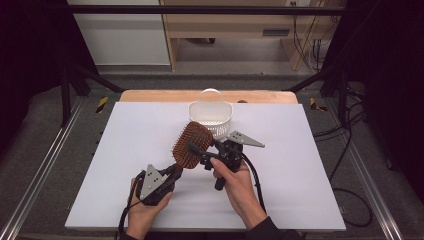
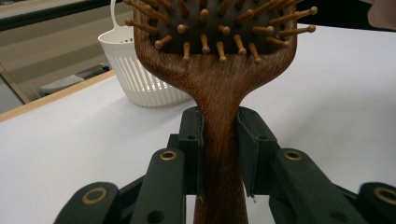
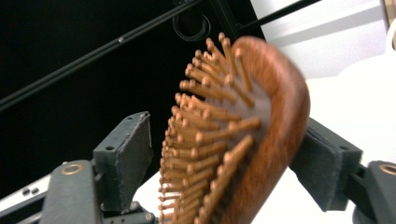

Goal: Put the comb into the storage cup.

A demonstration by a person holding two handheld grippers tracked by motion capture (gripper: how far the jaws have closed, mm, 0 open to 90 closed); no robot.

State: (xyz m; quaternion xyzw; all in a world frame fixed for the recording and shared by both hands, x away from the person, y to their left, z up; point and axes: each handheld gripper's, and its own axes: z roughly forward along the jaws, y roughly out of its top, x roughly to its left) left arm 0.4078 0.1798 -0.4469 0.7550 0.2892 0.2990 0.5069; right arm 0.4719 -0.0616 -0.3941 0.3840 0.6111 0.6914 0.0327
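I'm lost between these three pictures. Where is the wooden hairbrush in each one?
High view: the hairbrush is at the centre, held above the table, just in front of the white basket.
Left gripper view: its handle rises up the middle between the jaws, bristles at the top.
Right gripper view: its head sits tilted at the centre, between the jaws.
Shared landmark: the basket, also upper left in the left gripper view.

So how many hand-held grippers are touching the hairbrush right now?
2. The left hand-held gripper is shut on the wooden hairbrush handle; the right hand-held gripper straddles the head, one pad against its back, the other just off the bristles.
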